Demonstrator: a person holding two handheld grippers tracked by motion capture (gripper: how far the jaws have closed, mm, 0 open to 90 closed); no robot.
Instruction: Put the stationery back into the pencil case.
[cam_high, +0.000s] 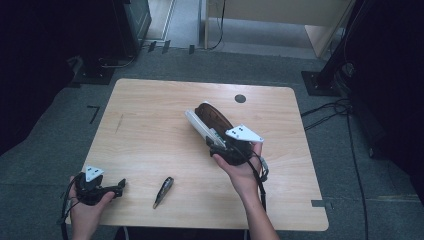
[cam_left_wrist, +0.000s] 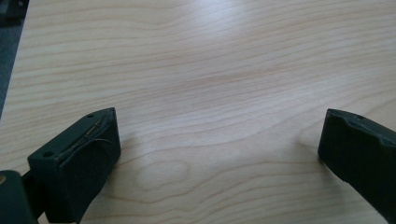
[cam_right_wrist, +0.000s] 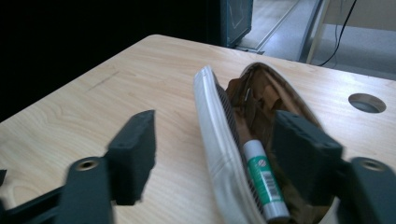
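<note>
An open pencil case (cam_high: 210, 117), white outside and brown inside, lies slantwise at the middle of the wooden table (cam_high: 150, 125). In the right gripper view a glue stick (cam_right_wrist: 261, 177) with a green label rests inside the case (cam_right_wrist: 215, 135), against its white wall. My right gripper (cam_right_wrist: 215, 135) stands open at the case's near end (cam_high: 214, 139), one jaw left of the white wall, the other over the brown lining, neither pressing. My left gripper (cam_high: 121, 186) is open above bare wood (cam_left_wrist: 219, 135) at the front left corner, with nothing between its jaws.
A dark pen (cam_high: 163, 191) lies loose near the table's front edge, between the two hands. A round cable hole (cam_high: 240, 98) sits at the back right of the tabletop. Cables and dark stands surround the table on the grey floor.
</note>
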